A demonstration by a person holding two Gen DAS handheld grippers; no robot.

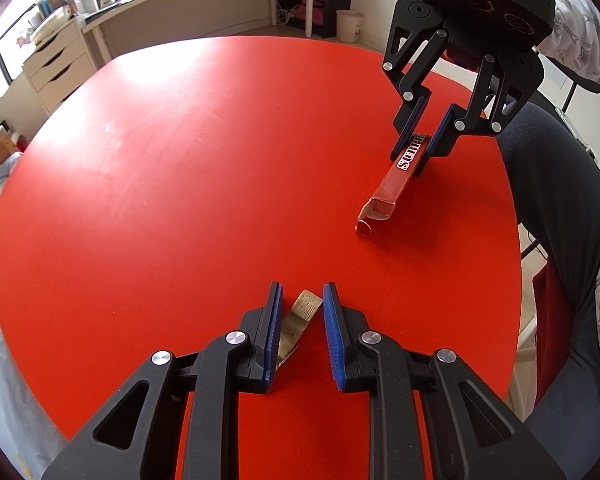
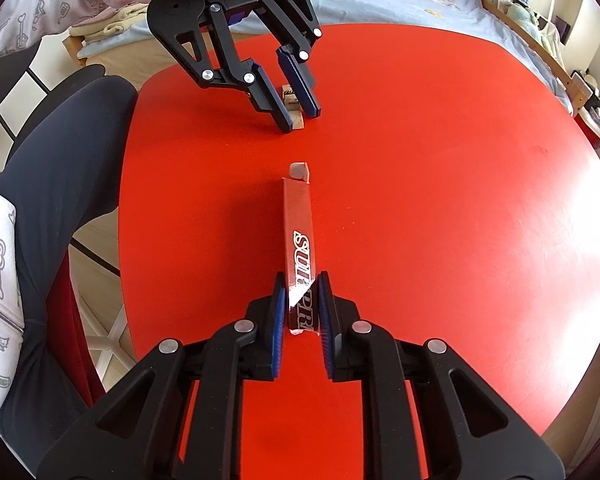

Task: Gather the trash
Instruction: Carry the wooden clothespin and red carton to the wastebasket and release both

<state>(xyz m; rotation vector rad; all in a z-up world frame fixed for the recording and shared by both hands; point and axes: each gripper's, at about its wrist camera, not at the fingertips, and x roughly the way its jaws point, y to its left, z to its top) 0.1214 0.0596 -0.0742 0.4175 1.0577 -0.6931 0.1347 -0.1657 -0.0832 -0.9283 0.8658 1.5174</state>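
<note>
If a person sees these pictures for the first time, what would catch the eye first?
Probably the bright red table filling both views. Next, the long red box lying on it, its near end between the right gripper's fingers. Across from it, the left gripper straddles a small brown scrap.

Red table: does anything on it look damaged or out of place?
The long red carton lying between the right claw fingers has its far end torn open, a flap sticking up. A crumpled brown scrap lies between the left claw fingers. Nothing is spilled on the red table.
</note>
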